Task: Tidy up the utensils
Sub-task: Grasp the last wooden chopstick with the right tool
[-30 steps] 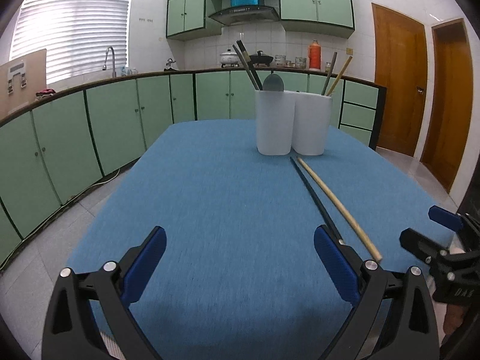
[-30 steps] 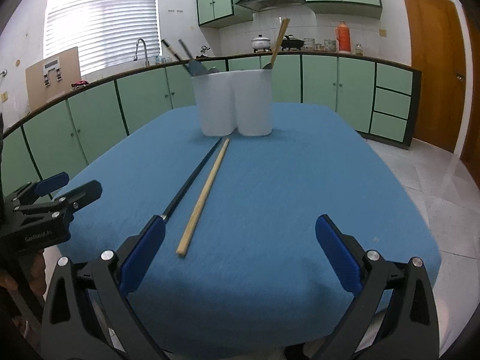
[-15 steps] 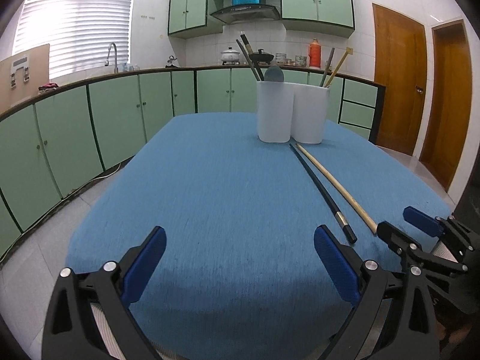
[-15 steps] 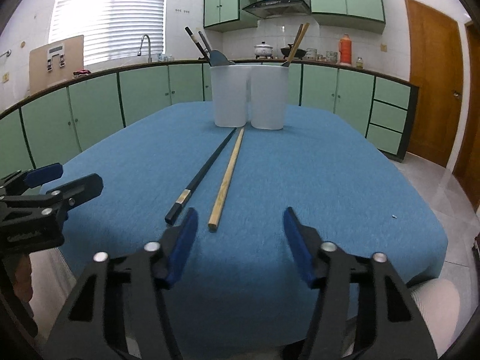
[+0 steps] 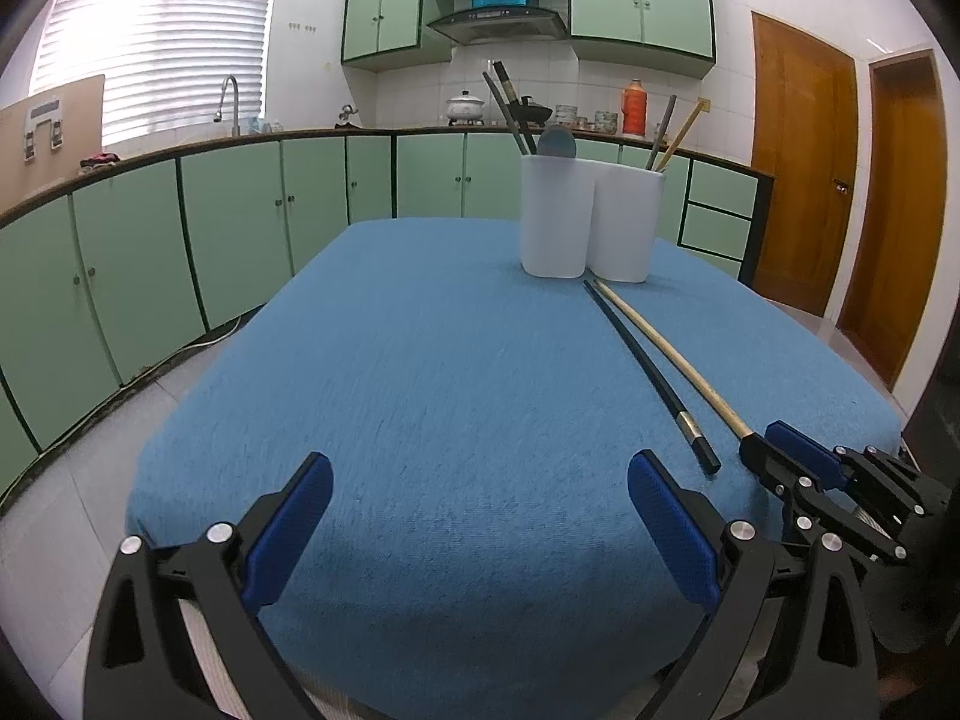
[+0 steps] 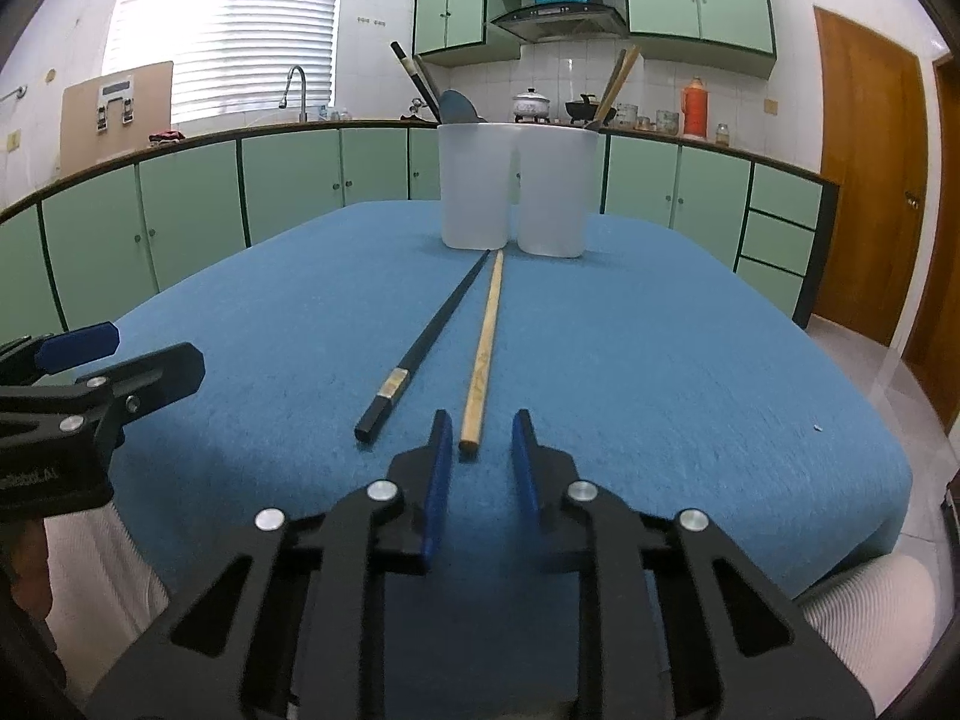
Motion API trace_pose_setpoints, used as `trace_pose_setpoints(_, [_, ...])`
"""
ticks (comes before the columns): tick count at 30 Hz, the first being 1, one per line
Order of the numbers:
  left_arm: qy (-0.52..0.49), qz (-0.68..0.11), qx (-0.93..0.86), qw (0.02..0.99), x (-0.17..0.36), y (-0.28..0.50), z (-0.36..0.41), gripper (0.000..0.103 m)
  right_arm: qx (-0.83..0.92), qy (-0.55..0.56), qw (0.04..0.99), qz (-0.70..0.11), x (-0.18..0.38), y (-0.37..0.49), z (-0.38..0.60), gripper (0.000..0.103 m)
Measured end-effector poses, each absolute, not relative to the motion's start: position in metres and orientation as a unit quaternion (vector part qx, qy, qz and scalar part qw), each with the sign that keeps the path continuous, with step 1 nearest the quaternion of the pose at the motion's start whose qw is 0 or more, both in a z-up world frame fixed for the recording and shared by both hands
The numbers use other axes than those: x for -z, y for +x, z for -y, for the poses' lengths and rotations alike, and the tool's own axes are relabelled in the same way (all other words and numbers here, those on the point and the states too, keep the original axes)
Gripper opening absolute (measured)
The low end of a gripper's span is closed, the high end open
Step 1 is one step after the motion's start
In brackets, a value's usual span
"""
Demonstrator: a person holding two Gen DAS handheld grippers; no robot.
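Right tool (image 6: pixel 478 456) narrowly parted before wooden chopstick (image 6: pixel 485 342); left tool (image 5: pixel 480 531) spread wide.

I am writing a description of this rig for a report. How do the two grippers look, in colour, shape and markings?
Both are alike. The left gripper and right gripper have black angular frames with triangular cut-outs, round silver bolts at the joints, and flat blue pads lining the fingers. The left gripper's side, seen from the right wrist view, carries small white lettering, too blurred to read. No cables show.

Bare cloth (image 6: pixel 660 360) beside chopsticks (image 6: pixel 480 354)
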State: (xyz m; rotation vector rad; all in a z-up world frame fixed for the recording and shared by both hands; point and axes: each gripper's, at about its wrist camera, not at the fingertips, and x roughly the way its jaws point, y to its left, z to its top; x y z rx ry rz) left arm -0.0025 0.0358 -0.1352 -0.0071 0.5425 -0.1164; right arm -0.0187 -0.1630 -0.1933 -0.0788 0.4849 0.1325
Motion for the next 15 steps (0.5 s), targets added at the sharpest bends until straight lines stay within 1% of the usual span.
trace_pose_setpoints(5, [-0.006,-0.269,0.059,0.961,0.135,-0.002,-0.037,0.097,-0.066,-0.046,0.968,-0.236,0.195,-0.019,0.158,0.007])
trace_pose_setpoints(15, [-0.003,-0.267,0.071,0.961,0.134,-0.002,-0.023,0.097,-0.048,-0.026,0.971,-0.233,0.192,-0.021,0.173,0.006])
